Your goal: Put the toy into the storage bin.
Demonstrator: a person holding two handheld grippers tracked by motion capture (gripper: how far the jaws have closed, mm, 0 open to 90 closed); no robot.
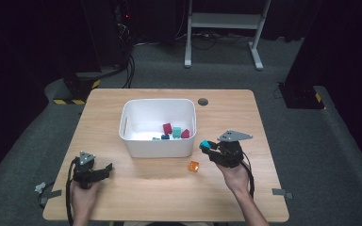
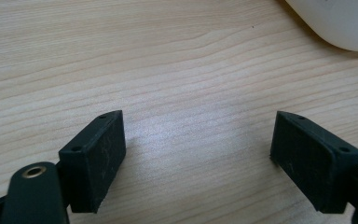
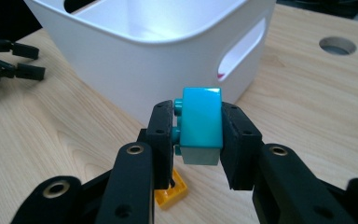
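Two fingers, right: the right gripper (image 3: 198, 140) pinches a teal block (image 3: 199, 125) between its pads, lifted off the surface (image 1: 146, 188), just outside the near right corner of the white bin (image 1: 158, 150).
Two fingers, left: the left gripper (image 2: 198, 158) has its fingers spread wide with nothing between them, low over bare wood near the front left.
Held block: upright in the grip, studs facing sideways toward one pad.
Bin contents: several small blocks (image 1: 173, 132) in dark red and teal lie at the bin's right end.
Left outside: one orange block (image 1: 193, 166) sits on the surface just in front of the bin, below the right gripper.
Progress: most pieces look to be in already; judging from this, the teal block needs carrying over the rim and dropping, then the orange one remains.
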